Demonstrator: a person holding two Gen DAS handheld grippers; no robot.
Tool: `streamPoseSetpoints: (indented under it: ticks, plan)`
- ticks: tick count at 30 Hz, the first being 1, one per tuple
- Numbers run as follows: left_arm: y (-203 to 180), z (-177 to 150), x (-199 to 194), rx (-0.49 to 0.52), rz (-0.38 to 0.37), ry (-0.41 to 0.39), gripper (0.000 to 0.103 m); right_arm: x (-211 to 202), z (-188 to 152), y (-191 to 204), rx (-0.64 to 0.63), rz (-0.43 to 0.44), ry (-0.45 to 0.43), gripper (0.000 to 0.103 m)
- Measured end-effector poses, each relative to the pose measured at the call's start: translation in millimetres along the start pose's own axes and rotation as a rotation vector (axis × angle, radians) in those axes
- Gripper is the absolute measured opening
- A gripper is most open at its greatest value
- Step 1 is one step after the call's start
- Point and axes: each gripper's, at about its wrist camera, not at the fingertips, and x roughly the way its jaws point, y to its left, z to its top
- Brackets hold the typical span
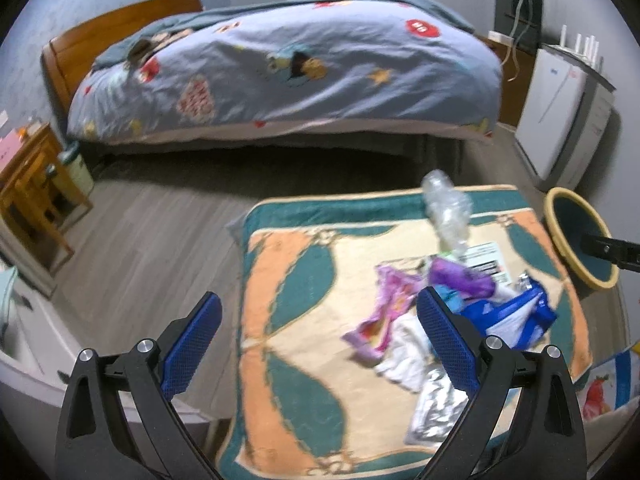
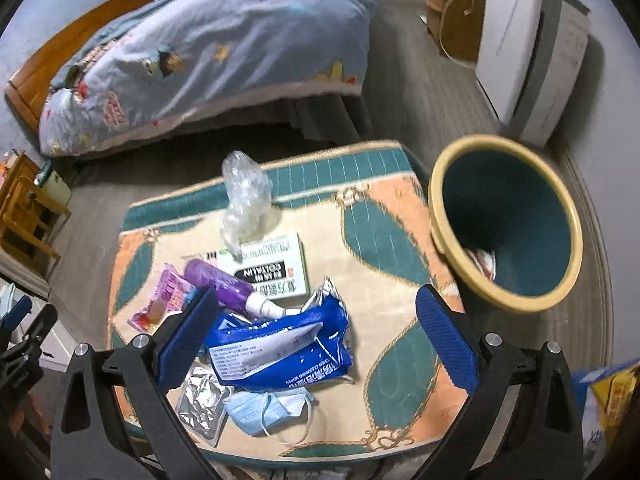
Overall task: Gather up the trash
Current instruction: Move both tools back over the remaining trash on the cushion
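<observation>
Both your grippers, left [image 1: 318, 322] and right [image 2: 318, 320], hover with fingers apart and empty over litter heaped mid-table; grabbing the blue wipes packet [image 2: 280, 350] may drag the mask [image 2: 266, 406] beneath, missing the bin [image 2: 505, 222].

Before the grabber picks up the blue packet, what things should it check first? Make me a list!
1. Right gripper open wide enough: ok, fingers spread, nothing between them.
2. Blue wipes packet in front of it: ok, it lies between the fingers' line of sight on the table.
3. Packet free to lift: not ok, it overlaps the face mask and the foil wrapper, which might come along.
4. Trash bin ready: ok, mouth open beside the table, with room inside.
5. Left gripper out of the way: ok, open and holding nothing.
6. Purple bottle clear of the grab: cannot tell, its cap sits right at the packet's edge.
</observation>
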Motion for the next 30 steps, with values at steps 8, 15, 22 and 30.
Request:
streamPoseSetpoints:
  ticks: [8,15,22,30]
  plan:
    - [11,-1,28,0.007,-0.018,0.048,0.097,31,-3,-20,0.115,-0.015,0.085,0.097]
    - [-11,1,54,0.077,-0.055,0.084,0.097,54,-6,-25,0.099,-0.037,0.144,0.097]
    - [-34,0,76,0.148,-0.077,0.116,0.097,75,-14,-23,0.038,-0.049,0.226,0.096]
    - [-47,-5,98,0.171,-0.083,0.181,0.097,90,-32,-17,-0.044,-0.019,0.352,0.069]
